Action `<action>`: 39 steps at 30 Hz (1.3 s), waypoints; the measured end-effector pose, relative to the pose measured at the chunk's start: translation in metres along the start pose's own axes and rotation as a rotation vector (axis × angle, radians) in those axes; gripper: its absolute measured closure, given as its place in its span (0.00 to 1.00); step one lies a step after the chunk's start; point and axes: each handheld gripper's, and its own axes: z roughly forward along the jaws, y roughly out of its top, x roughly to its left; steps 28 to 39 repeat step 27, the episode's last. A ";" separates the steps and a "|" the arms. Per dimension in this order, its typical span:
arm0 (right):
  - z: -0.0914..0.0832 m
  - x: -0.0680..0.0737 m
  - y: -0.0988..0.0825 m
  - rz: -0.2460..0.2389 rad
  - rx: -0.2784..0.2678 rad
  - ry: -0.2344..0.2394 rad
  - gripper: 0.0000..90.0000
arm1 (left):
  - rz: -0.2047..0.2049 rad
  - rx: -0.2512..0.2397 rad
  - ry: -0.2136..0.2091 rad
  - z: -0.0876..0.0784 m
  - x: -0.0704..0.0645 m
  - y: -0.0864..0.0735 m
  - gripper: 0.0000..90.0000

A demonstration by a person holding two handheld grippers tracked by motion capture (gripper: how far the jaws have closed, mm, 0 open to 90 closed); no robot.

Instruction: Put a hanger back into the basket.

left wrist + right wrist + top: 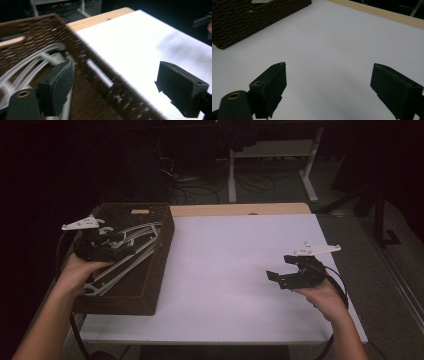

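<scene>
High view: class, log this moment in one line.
left claw: open, over basket | right claw: open, empty, above table | hangers: in basket

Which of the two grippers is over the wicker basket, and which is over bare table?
The left gripper is over the brown wicker basket holding white hangers. The right gripper hangs open above the bare white table.

A dark brown woven rectangular basket (150, 270) stood along the left edge of the white-topped table (240, 285), its tall walls blocking passage there. White plastic hangers (125, 255) crowded its inside, leaving little room. To its right the white surface lay bare and open across to the far wooden edge strip (240, 209).
</scene>
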 end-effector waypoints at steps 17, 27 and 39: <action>-0.007 0.005 0.028 -0.031 -0.055 0.032 0.01 | 0.100 0.034 -0.128 0.037 -0.045 -0.015 0.01; -0.007 0.003 0.027 -0.034 -0.061 0.026 0.00 | 0.116 0.025 -0.146 0.041 -0.053 -0.020 0.01; -0.007 0.003 0.027 -0.034 -0.061 0.026 0.00 | 0.116 0.025 -0.146 0.041 -0.053 -0.020 0.01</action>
